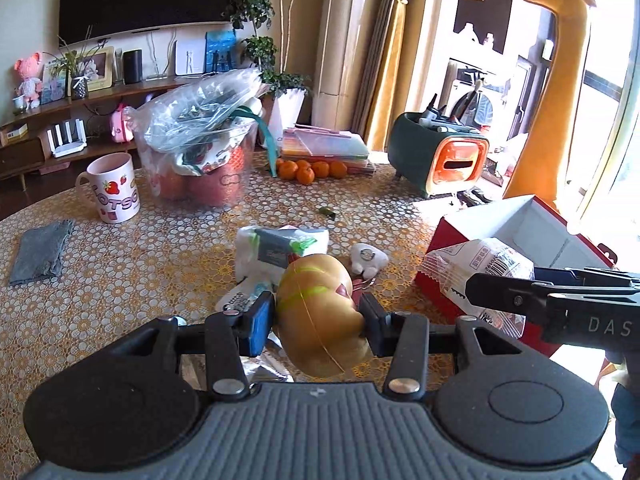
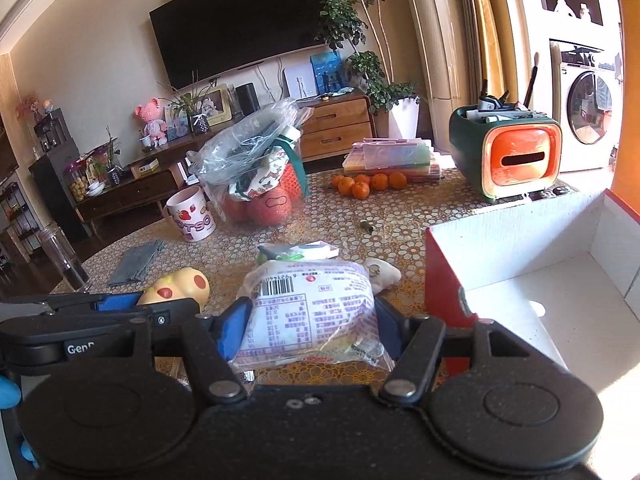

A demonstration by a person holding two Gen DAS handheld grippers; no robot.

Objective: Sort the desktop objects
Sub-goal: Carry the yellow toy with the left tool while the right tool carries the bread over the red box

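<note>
Left gripper (image 1: 318, 322) has its jaws clamped on the squishy yellow toy (image 1: 318, 312). Right gripper (image 2: 308, 320) has its jaws pinching the snack packet (image 2: 310, 312), lower center, likely headed for the red box (image 2: 444, 276).

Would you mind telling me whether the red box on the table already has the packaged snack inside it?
No, the packaged snack is clamped in the right gripper beside the red box, whose visible white interior is bare.

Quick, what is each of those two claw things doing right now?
Left gripper: closed on the yellow squishy toy.
Right gripper: closed on the sealed snack packet, next to the red box.
</note>
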